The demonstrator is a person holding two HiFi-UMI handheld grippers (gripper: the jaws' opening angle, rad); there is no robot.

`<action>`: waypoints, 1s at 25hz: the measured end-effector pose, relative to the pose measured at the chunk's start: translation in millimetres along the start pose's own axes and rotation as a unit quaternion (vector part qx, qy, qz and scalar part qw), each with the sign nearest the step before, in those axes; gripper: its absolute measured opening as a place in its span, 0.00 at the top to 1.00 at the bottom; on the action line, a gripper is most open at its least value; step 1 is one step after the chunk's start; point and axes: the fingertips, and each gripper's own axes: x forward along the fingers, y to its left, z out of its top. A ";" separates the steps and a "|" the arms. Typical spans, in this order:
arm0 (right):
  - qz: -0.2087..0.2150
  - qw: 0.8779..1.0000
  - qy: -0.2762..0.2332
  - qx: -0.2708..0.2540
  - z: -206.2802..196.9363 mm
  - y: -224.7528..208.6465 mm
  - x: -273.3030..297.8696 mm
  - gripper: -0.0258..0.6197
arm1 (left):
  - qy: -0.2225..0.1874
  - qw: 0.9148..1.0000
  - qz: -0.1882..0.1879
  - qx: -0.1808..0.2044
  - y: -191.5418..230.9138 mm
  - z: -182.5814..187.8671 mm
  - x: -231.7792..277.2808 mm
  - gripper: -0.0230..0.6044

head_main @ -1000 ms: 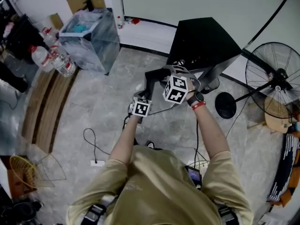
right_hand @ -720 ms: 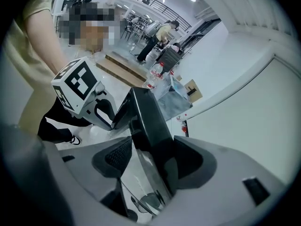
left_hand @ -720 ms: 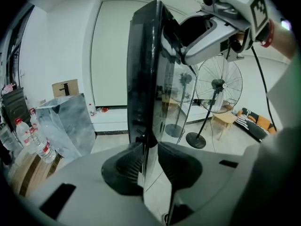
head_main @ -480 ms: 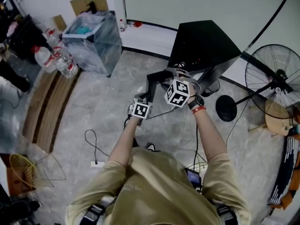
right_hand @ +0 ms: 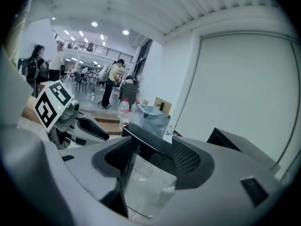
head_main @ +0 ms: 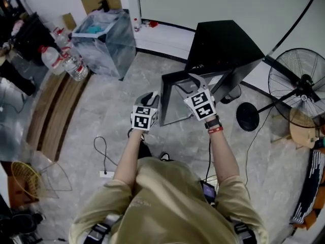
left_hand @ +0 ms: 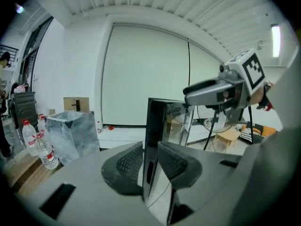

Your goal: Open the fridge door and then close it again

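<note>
Centrally, a small black box-shaped fridge [head_main: 226, 42] stands on the grey marbled floor [head_main: 117, 105] against the white wall. Its glossy dark-framed fridge door [head_main: 177, 99] is swung open. The door stands upright, long axis vertical, with its free edge out toward the person and its shiny face toward them.

Left gripper [left_hand: 149, 150]: jaws narrow, pads clamped on either side of the door's free edge [left_hand: 154, 119].

Right gripper [right_hand: 154, 147]: jaws wide, having just eased in a touch. The door's top corner [right_hand: 150, 182] sits between them without being pressed.

Left of the fridge: a clear plastic-lined bin [head_main: 104, 34] and water bottles [head_main: 71, 65]. Right of it: a black standing fan [head_main: 299, 88].
</note>
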 end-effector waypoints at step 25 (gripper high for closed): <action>-0.115 0.963 -0.139 0.201 27.3 6.9 -53.1 0.92 | -0.155 0.986 0.060 -0.003 7.1 97.8 -79.8 0.92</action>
